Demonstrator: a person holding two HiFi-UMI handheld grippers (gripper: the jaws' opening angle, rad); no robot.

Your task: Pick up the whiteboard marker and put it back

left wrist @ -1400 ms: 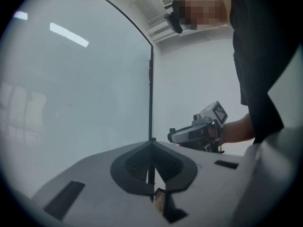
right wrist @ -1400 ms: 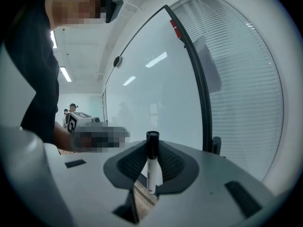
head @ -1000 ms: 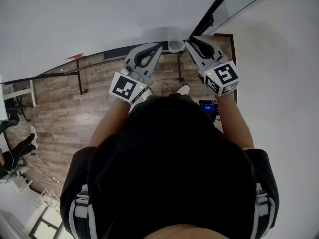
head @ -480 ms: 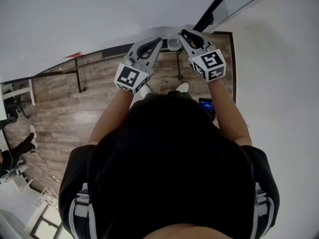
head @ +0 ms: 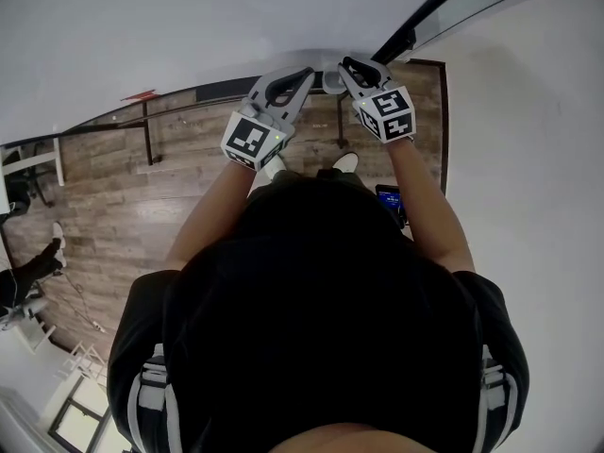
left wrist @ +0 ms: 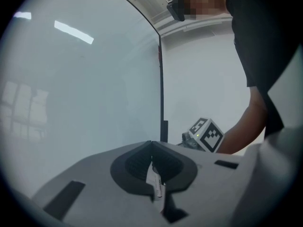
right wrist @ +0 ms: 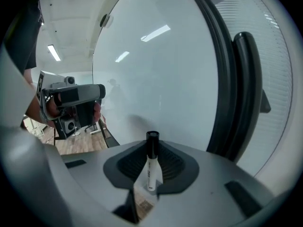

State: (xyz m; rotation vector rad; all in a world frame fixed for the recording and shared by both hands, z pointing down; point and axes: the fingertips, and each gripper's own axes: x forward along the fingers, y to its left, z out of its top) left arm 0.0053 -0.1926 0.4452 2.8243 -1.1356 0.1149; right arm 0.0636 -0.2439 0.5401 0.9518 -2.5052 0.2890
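Observation:
The whiteboard marker (right wrist: 150, 169) has a white body and a black cap. It stands between the jaws of my right gripper (right wrist: 152, 148), cap pointing away, and the pads are shut on it. In the head view my right gripper (head: 349, 65) reaches to a small grey holder (head: 330, 83) at the whiteboard's lower edge. My left gripper (head: 298, 76) hangs just left of it. Its jaws meet at the tips in the left gripper view (left wrist: 151, 145), with only a thin pale slit behind them. The right gripper's marker cube (left wrist: 207, 135) shows to the right.
The whiteboard (right wrist: 156, 70) fills the space ahead, with a black frame (right wrist: 227, 79) on its right side. Below lie a wooden floor (head: 189, 206), the stand's dark rails (head: 148, 140), a dark screen device (head: 392, 199) and a white shoe (head: 347, 165).
Both grippers have sunk and moved away from the body toward the whiteboard's lower edge. The right one travelled further and came in close beside the left, still holding the marker.

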